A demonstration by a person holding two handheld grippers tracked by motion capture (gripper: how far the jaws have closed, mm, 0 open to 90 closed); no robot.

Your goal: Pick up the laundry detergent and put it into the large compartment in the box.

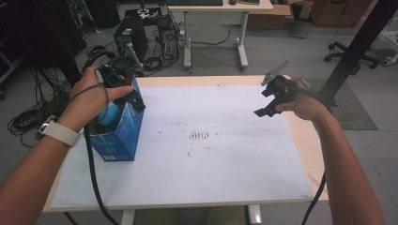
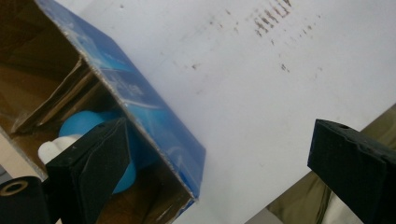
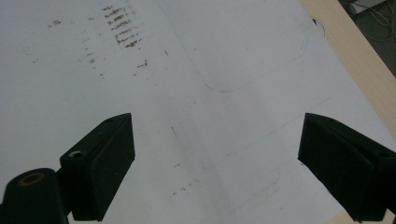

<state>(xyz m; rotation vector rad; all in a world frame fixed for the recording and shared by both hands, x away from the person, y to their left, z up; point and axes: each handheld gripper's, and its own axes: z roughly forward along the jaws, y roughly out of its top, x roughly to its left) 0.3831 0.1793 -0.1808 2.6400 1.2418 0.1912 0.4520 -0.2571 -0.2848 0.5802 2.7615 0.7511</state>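
Note:
An open-topped blue cardboard box (image 1: 117,136) stands at the left of the white-covered table (image 1: 211,154). Inside it lies a light-blue object (image 1: 109,114). My left gripper (image 1: 133,101) hangs over the box's right rim, held by a hand wearing a watch. In the left gripper view the left gripper (image 2: 219,158) is open wide; one jaw is over the box's brown inside, the other outside over the table. The light-blue object (image 2: 81,123) with a white end (image 2: 53,147) rests loose in the box (image 2: 154,116). My right gripper (image 1: 268,101) (image 3: 215,158) hovers open and empty over the table's right side.
The white sheet has brown scuff marks (image 1: 201,136) at its middle and a bare wooden strip (image 1: 309,150) along the right edge. Beyond the table are a computer tower (image 1: 130,35), floor cables (image 1: 155,61), a desk (image 1: 216,18) and a black slanted post (image 1: 356,47).

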